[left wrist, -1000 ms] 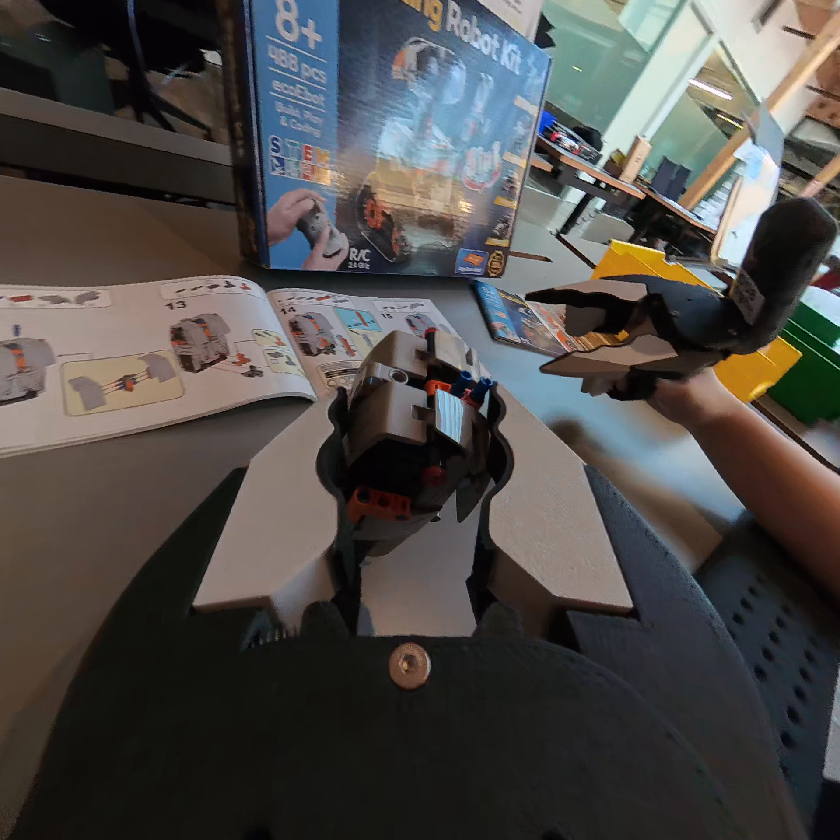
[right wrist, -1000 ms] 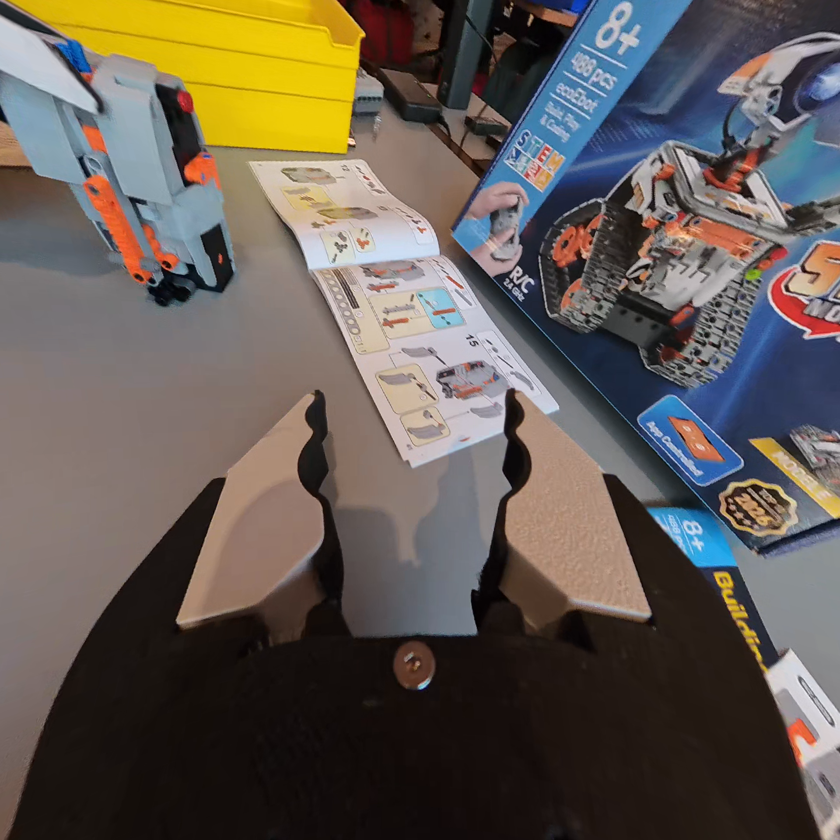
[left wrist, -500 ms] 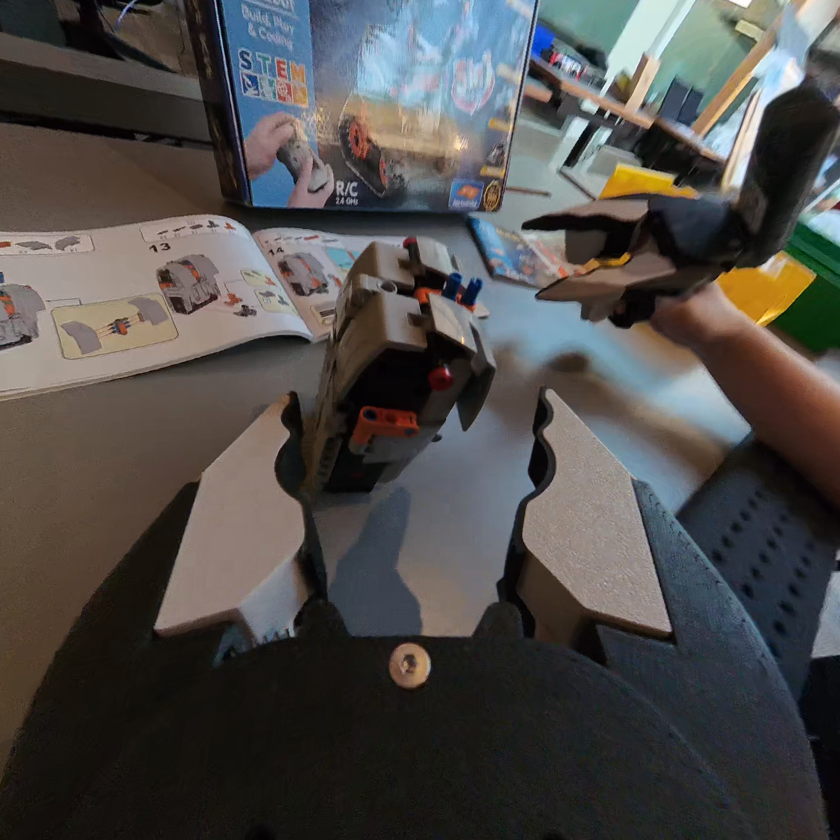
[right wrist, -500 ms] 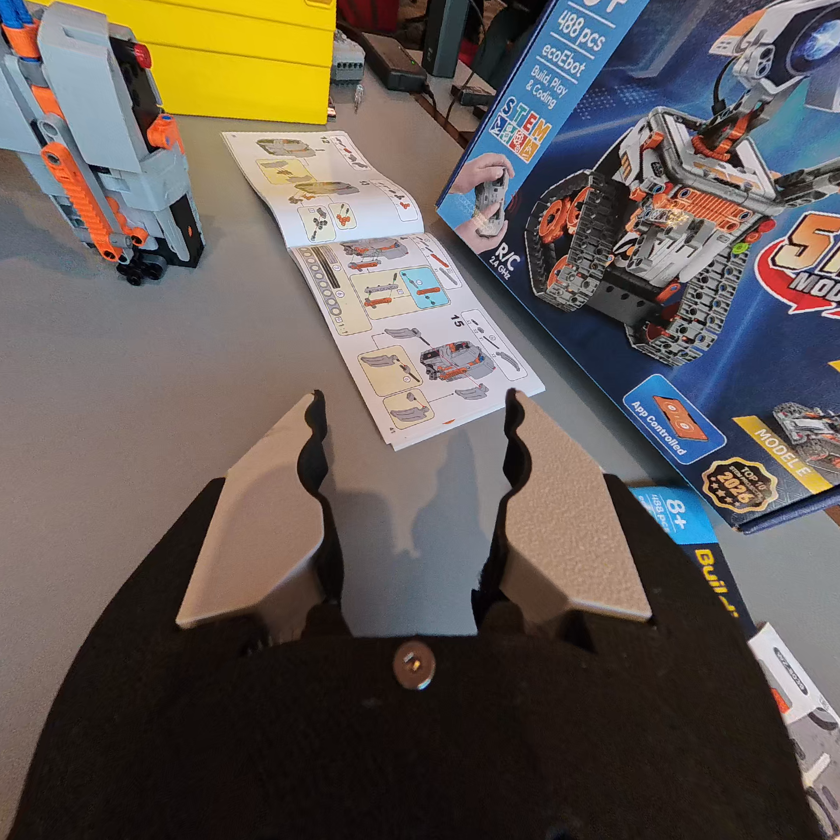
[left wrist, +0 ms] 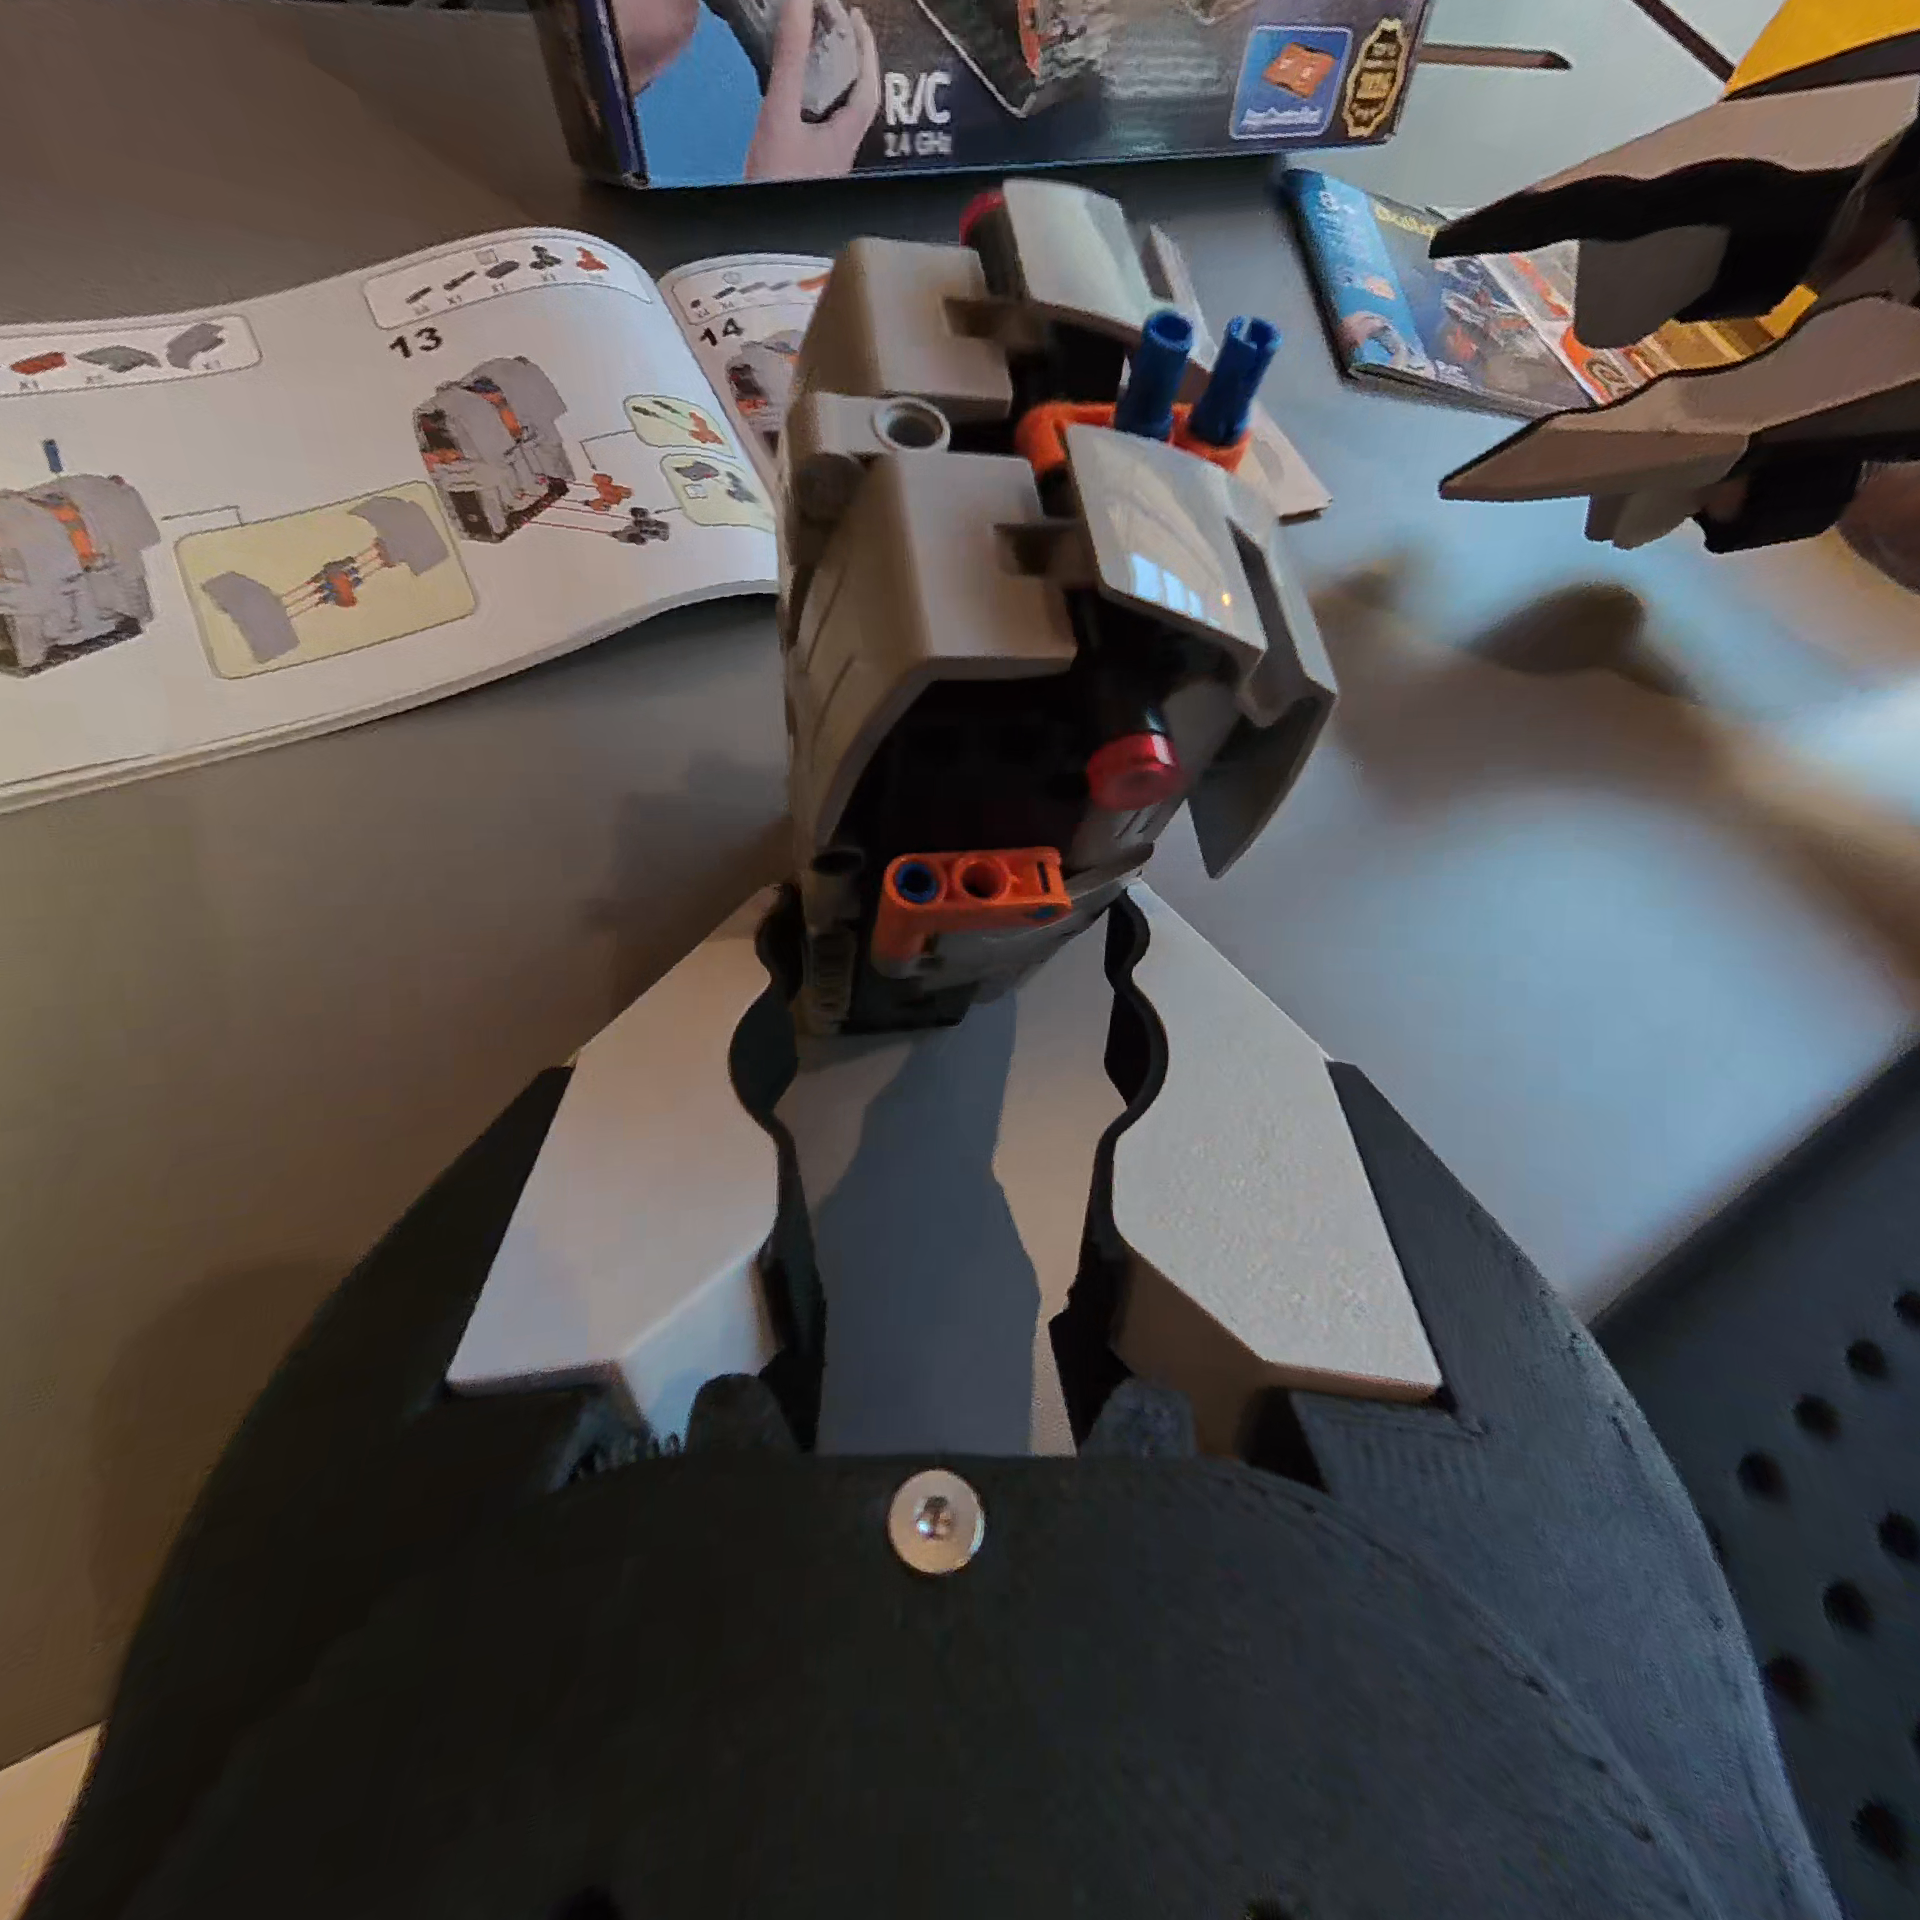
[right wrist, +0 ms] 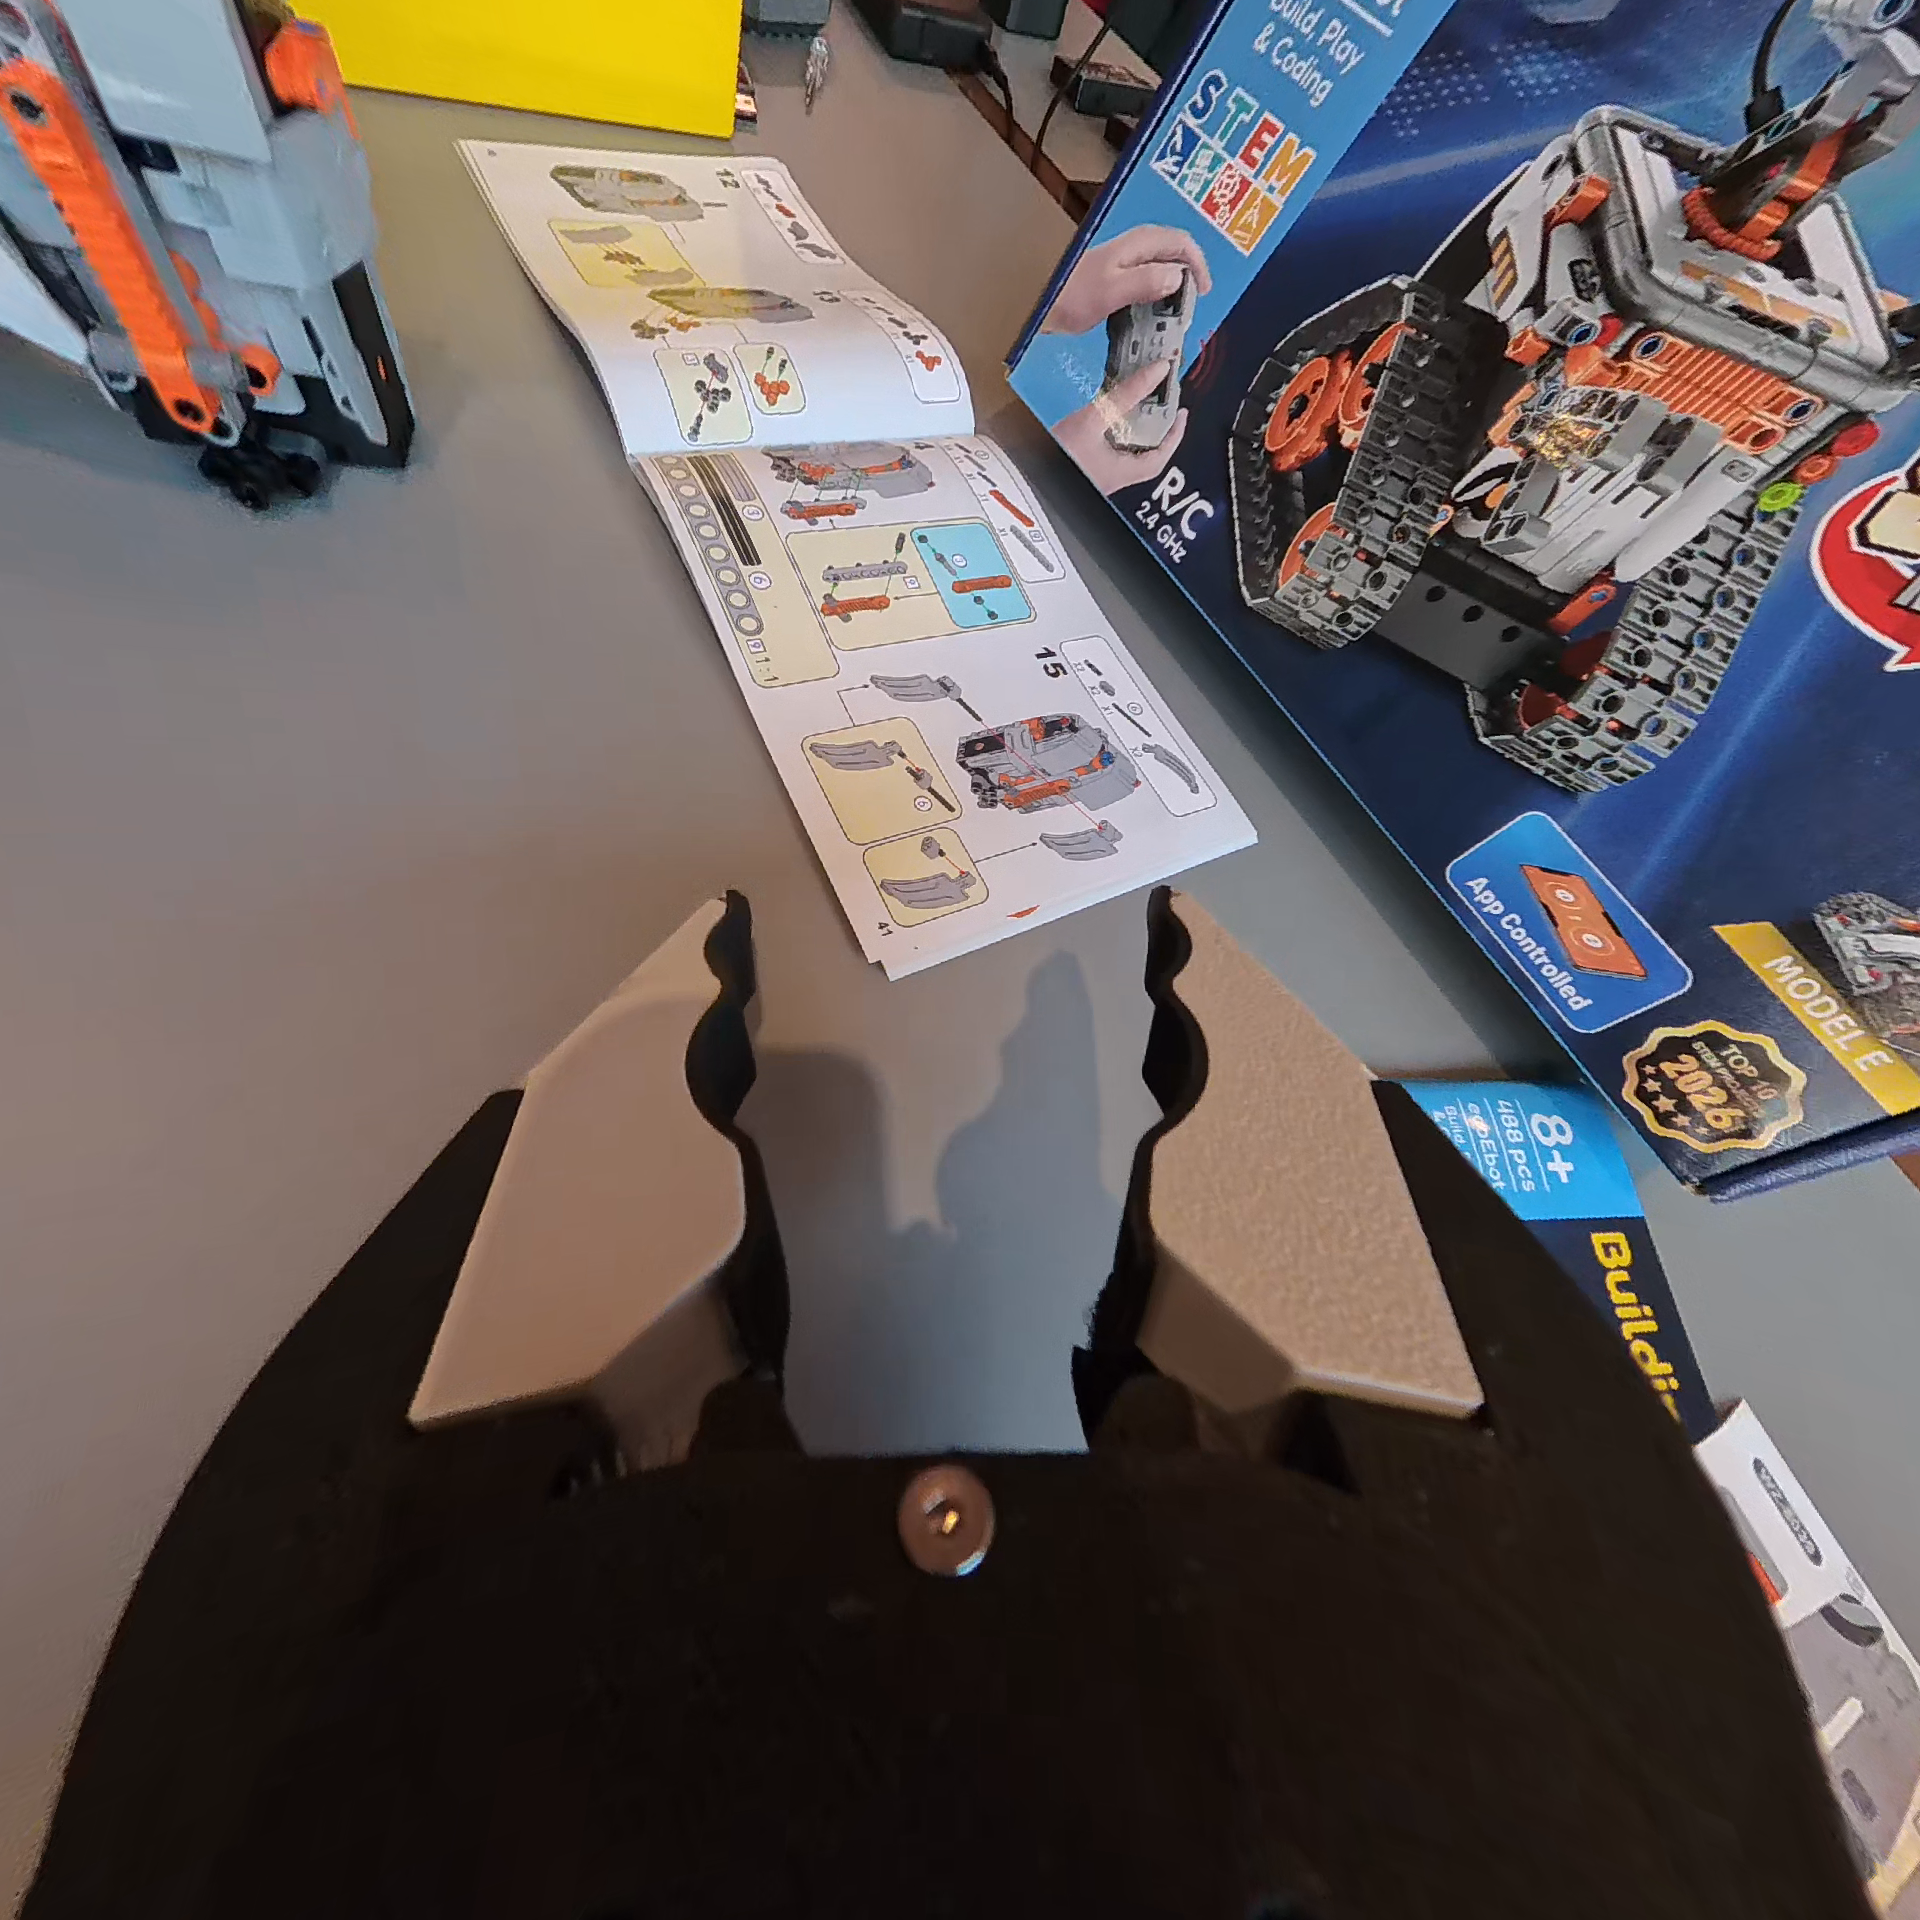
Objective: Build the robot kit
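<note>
A grey, black and orange brick model with two blue pegs on top stands upright on the grey table. My left gripper has its two fingertips closed against the sides of the model's base. The model also shows at the top left of the right wrist view. My right gripper is open and empty, hovering over bare table just short of the corner of the open instruction booklet. It also shows in the left wrist view, to the right of the model and apart from it.
The open booklet lies left of the model. A large blue kit box stands behind it. A small blue leaflet lies by the box. A yellow bin sits at the far edge. A black perforated seat is at the table's right.
My left gripper set the model on the table, opened wide, drew back, then narrowed around the model's base. My right gripper moved slightly forward toward the booklet, still open.
</note>
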